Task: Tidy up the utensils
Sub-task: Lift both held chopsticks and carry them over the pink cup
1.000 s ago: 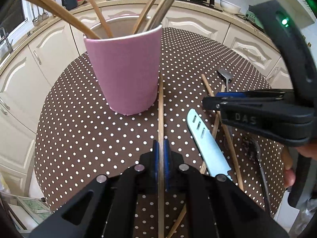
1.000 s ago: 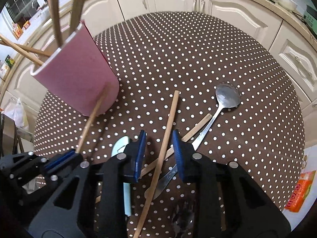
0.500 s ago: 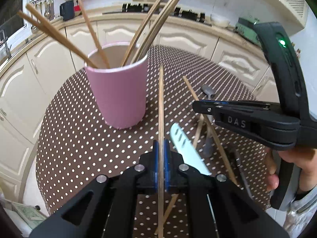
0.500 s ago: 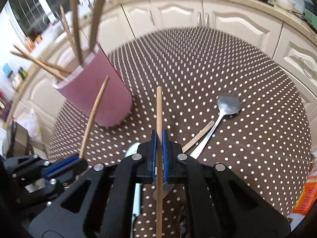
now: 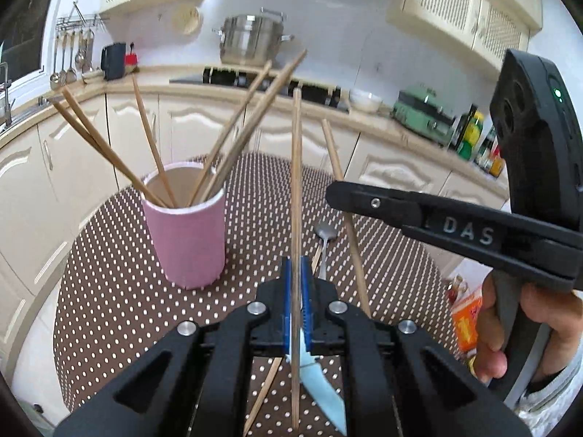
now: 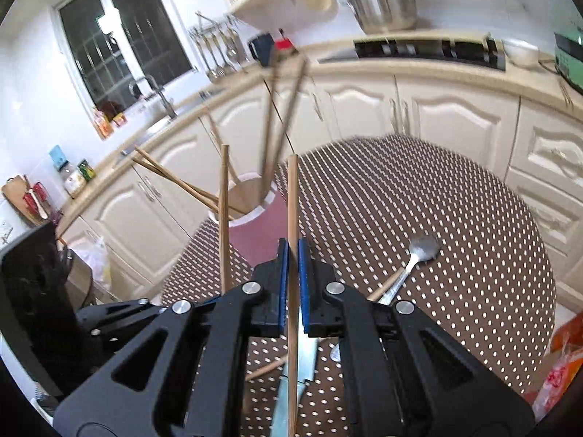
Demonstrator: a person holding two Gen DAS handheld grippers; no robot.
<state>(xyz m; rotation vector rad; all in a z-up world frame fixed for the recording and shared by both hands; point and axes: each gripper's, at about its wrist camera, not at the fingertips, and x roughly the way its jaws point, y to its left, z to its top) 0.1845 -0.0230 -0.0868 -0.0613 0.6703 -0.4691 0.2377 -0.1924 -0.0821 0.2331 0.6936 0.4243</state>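
Right now I have my left tool (image 5: pixel 298 291) clamped on a wooden chopstick (image 5: pixel 296 182), which stands nearly upright between the blue pads. My right tool (image 6: pixel 292 280) is likewise closed tight on a second chopstick (image 6: pixel 292 218); in the left wrist view that stick crosses behind its black fingers (image 5: pixel 368 202). Both sticks are off the dotted table (image 5: pixel 109 291). The pink cup (image 5: pixel 189 240) stands on the table ahead and to the left of both tools, with several chopsticks leaning out of it. Below the tools, on the table, lie a pale blue knife (image 5: pixel 320 386), a metal spoon (image 6: pixel 419 255) and more loose chopsticks. A hand (image 5: pixel 510 327) grips the right tool's handle.
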